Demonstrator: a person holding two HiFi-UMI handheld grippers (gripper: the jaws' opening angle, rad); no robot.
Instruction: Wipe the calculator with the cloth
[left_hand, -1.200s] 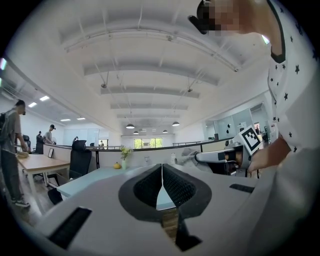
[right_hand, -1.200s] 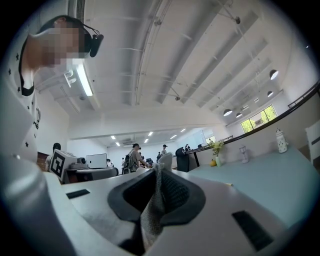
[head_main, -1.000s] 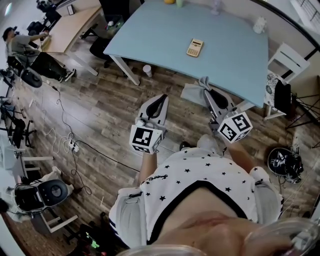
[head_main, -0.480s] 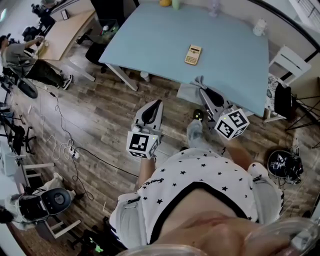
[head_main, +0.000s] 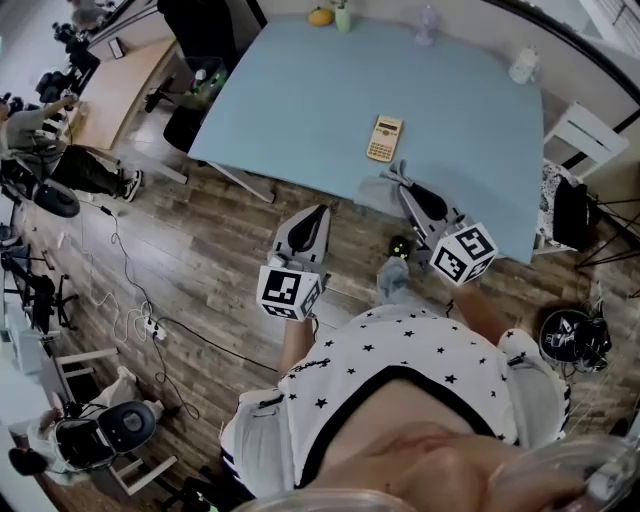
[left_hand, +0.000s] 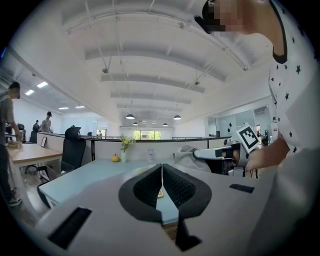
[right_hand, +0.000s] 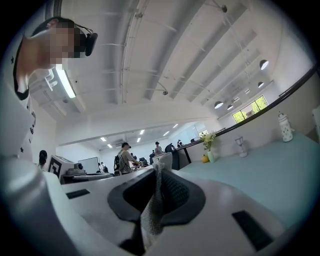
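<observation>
Now the right gripper (head_main: 408, 188) clenches the cloth (head_main: 378, 190), the calculator (head_main: 385, 138) lying on the table (head_main: 290, 100) a little ahead of its tips, while the left gripper (head_main: 318, 214) beside it is closed, empty.

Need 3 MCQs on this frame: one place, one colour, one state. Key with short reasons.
1. Where does the calculator lie?
A) on the table
B) on the floor
C) on a chair

2. What colour is the tabletop?
A) red
B) light blue
C) black

3. How is the cloth held?
A) loose on the table
B) dropped on the floor
C) pinched in the right gripper

Key:
1 A: the head view shows it flat on the table, apart from both grippers.
2 B: the top is pale blue in every view.
3 C: the right gripper view shows its jaws shut on the cloth, while the left gripper is shut and empty.
</observation>
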